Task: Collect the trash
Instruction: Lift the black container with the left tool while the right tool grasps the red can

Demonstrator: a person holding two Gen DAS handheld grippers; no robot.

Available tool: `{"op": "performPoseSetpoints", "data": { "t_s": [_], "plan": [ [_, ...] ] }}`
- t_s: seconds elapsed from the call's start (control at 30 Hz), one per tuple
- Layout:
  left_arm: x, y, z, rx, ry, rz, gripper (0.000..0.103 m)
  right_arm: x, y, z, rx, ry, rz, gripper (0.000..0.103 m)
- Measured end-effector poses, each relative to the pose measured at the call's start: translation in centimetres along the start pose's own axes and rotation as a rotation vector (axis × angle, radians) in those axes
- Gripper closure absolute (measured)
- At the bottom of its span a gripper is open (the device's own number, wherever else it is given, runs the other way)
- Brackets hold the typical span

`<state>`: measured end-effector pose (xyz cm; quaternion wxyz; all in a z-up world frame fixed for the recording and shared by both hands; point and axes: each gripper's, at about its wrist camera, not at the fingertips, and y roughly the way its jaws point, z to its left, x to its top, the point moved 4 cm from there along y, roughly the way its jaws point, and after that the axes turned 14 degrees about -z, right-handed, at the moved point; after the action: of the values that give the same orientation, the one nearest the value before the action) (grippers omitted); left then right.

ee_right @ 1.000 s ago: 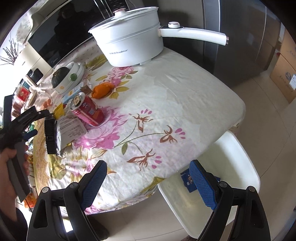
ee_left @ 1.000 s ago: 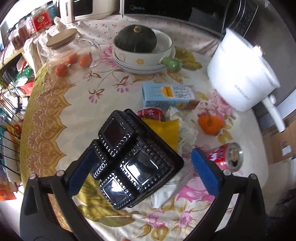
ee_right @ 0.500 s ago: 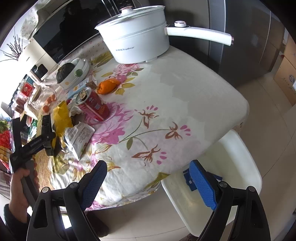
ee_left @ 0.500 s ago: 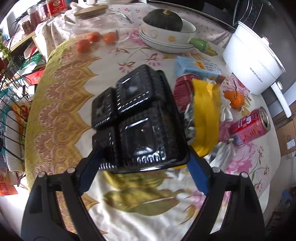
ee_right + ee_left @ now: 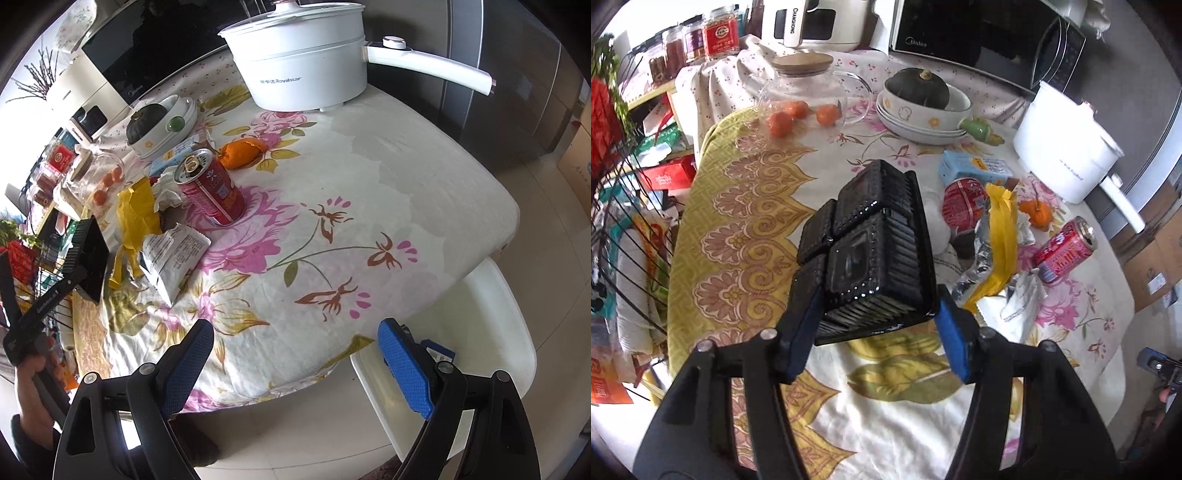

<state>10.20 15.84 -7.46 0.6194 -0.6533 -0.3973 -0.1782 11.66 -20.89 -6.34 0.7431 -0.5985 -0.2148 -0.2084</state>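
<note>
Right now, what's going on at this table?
Trash pickup. The left gripper is shut on a black tray, held up off the tablecloth; the right wrist view shows the tray raised at the table's left side. The right gripper is open and empty, near a white bin beside the table. Still on the table: a red can, a yellow wrapper, a printed packet and an orange peel.
</note>
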Motion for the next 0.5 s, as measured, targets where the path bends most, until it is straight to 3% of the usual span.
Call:
{"op": "performPoseSetpoints", "data": {
  "t_s": [0.23, 0.5],
  "plan": [
    [0.4, -2.8, -1.4, -0.088, 0.015, -0.052, 0.042, 0.8, 1.3, 2.8, 0.036, -0.061, -0.003, 0.012],
    [0.9, -2.4, -0.8, -0.126, 0.072, -0.048, 0.042, 5.9, 4.1, 8.0, 0.002, -0.193, -0.084, 0.012]
  ]
}}
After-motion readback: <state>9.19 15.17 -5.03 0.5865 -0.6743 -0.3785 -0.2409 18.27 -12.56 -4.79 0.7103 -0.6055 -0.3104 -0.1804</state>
